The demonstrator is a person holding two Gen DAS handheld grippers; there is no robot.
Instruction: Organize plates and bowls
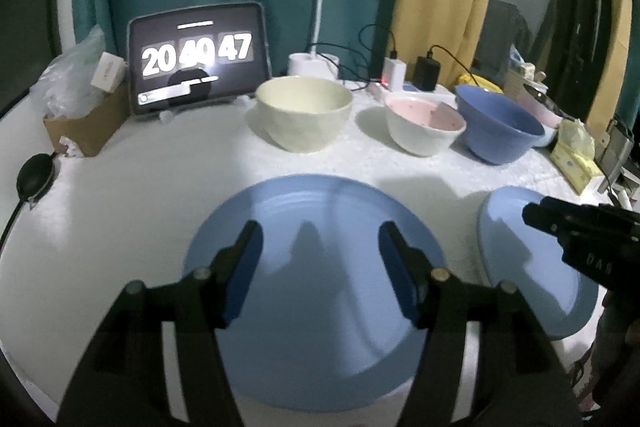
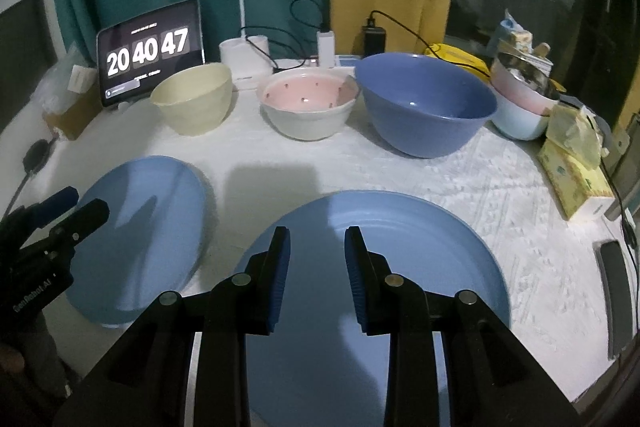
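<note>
Two flat blue plates lie side by side on the white table. My left gripper [image 1: 320, 231] hovers open over the left plate [image 1: 328, 195], nothing between its blue pads. My right gripper [image 2: 317, 233] is open with a narrower gap above the right plate [image 2: 420, 247], also holding nothing. Each view catches the other gripper at its edge: the right one [image 1: 536, 215] over the right plate [image 1: 516, 267], the left one [image 2: 86, 203] over the left plate [image 2: 148, 219]. Behind stand a cream bowl [image 2: 196, 99], a white bowl with a pink inside [image 2: 308, 107] and a large blue bowl [image 2: 424, 103].
A tablet showing a clock [image 1: 196, 59], a white desk lamp [image 2: 244, 59] and chargers line the back edge. Stacked pink and pale blue bowls [image 2: 520, 107], a tissue box [image 2: 576, 183] and a dark phone [image 2: 612, 287] sit at the right. A cardboard box [image 1: 84, 123] stands at the left.
</note>
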